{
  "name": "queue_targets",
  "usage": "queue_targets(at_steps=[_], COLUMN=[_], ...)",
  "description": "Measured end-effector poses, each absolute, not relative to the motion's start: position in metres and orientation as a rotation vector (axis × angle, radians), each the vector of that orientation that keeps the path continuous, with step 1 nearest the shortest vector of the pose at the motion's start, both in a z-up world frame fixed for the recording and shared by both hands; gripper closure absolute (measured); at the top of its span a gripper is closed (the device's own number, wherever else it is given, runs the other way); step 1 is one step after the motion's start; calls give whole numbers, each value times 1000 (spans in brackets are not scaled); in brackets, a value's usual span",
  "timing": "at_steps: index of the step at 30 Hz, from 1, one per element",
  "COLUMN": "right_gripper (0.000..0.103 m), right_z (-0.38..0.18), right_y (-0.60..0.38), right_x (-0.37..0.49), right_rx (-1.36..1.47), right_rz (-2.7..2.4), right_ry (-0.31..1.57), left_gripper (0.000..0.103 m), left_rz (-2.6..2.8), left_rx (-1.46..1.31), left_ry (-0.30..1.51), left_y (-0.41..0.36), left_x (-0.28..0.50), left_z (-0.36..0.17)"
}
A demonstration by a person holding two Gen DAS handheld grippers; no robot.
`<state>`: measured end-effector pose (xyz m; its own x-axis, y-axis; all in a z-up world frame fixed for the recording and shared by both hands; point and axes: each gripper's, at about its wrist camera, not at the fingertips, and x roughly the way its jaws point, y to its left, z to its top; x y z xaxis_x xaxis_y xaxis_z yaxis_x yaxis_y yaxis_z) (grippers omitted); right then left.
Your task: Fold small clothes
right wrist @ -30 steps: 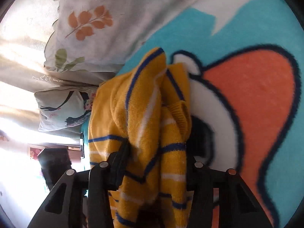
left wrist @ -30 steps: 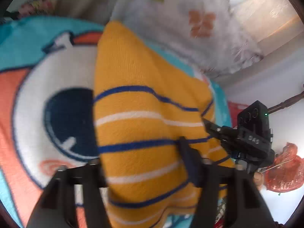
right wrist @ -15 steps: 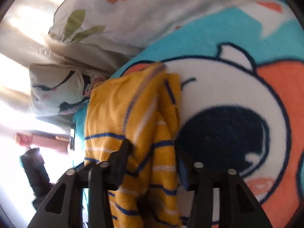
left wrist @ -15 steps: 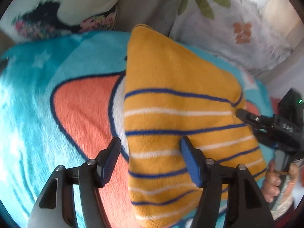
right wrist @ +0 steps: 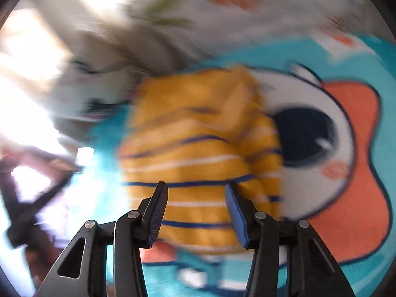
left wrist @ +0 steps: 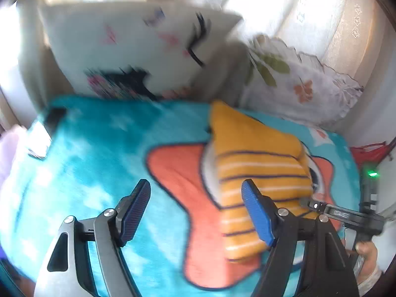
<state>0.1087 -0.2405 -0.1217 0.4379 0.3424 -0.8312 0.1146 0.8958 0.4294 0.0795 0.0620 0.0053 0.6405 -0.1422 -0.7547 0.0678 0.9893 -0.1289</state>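
Lying folded, sweater (left wrist: 257, 173) long axis twd pillows; both grippers' fingers apart.

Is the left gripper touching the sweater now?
Apart. In the left wrist view the left gripper is wide open over the blanket, and only blanket shows between its fingers; the sweater lies beyond the right finger.

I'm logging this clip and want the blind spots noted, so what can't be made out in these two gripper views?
- Right wrist view: motion blur smears the yellow knit sweater with navy and white stripes; its folds are unreadable.
- Left wrist view: the sweater's near end is hidden behind the left gripper finger.
- Left wrist view: the right gripper is mostly covered by that finger and cut by the edge; its opening cannot be judged there.
- Left wrist view: the print on the white cushion is blurred.
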Motion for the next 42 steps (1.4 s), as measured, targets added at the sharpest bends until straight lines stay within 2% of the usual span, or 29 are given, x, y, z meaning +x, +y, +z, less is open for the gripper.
queue_targets(at_steps=[2,4,6,9,13,15,19,26,31,35,37,42], right_gripper=[71,65,64,61,60,54,53,53,53,52,48,46], right_z=[-130,-113,-85,-57,-72,-92,-74,-29,-3,0,-4,-31], right_y=[-261,-267,-261,-235,-181,-176,-170,-214,-269,-296,-301,-296], right_x=[104,97,95,111,158,174,175,141,111,82,68,46], right_rx=[562,558,516,448,352,308,279,187,40,-74,-89,12], right_rz=[95,38,33,60,81,49,35,-17,-93,-120,-110,-19], right_ry=[1127,1097,1016,956,998,1045,1032,996,988,1003,996,1000], left_gripper=[19,5,0,0,0,0,0,0,0,0,0,0], left_rz=[-61,11,61,60,44,51,117,457,740,817,840,675], left_rx=[-35,15,37,58,57,63,100,340,544,488,404,115], left_ry=[801,716,624,524,587,616,593,530,471,412,377,370], left_y=[74,81,90,100,116,127,171,284,329,317,296,217], left_x=[68,60,50,40,46,50,53,50,4,-55,-82,-113], left_z=[20,33,47,60,60,60,71,94,122,140,139,117])
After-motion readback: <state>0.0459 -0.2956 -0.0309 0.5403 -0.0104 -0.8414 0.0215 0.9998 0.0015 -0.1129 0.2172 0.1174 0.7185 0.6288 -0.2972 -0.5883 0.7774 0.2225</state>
